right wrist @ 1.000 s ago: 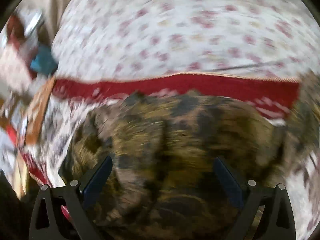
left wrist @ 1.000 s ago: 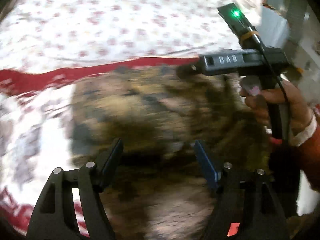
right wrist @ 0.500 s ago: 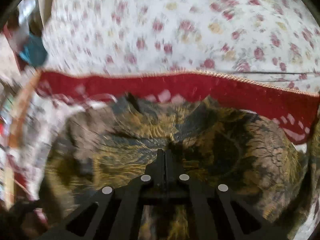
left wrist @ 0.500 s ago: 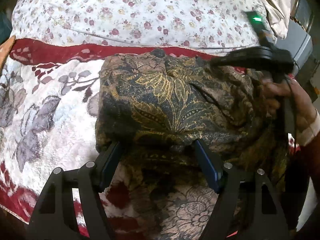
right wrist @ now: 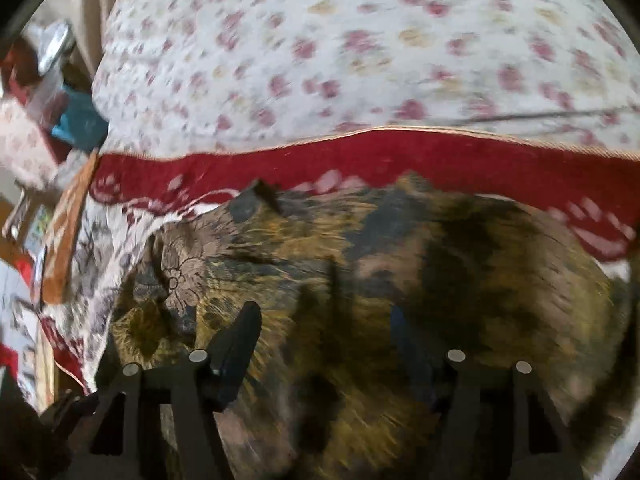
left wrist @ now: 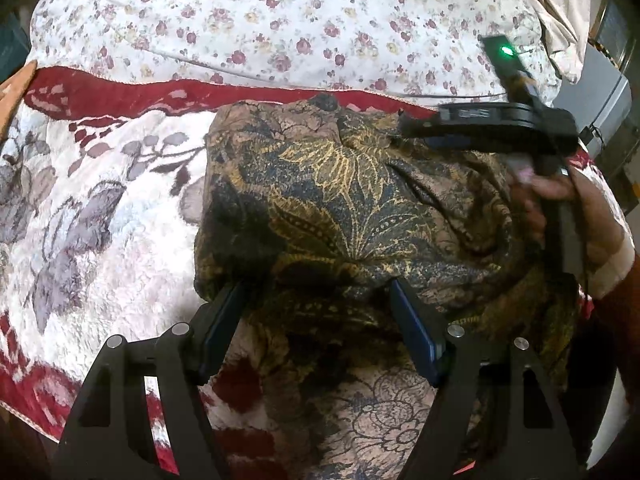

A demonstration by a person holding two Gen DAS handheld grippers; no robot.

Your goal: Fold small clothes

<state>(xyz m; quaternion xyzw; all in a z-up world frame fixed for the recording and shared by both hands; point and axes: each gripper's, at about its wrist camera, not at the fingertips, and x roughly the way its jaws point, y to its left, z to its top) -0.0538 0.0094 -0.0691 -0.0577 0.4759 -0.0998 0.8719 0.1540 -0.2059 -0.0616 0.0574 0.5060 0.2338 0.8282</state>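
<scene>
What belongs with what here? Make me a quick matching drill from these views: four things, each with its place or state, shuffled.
1. brown and gold patterned garment
2. white sheet with small red flowers
3. red-bordered plush blanket
4. left gripper

a. farthest from the cameras
b. jaws wide, garment fold bulging over the tips
c. directly beneath the garment
d. bunched between both grippers

Pairs: 1-d, 2-a, 3-c, 4-b

Patterned brown-gold garment (right wrist: 400, 280): blurred, heaped on red-bordered blanket (right wrist: 360, 160). Right gripper (right wrist: 324, 332): above garment's near part, jaws opening, cloth beneath them. Floral sheet (right wrist: 360, 40): beyond the garment.
</scene>
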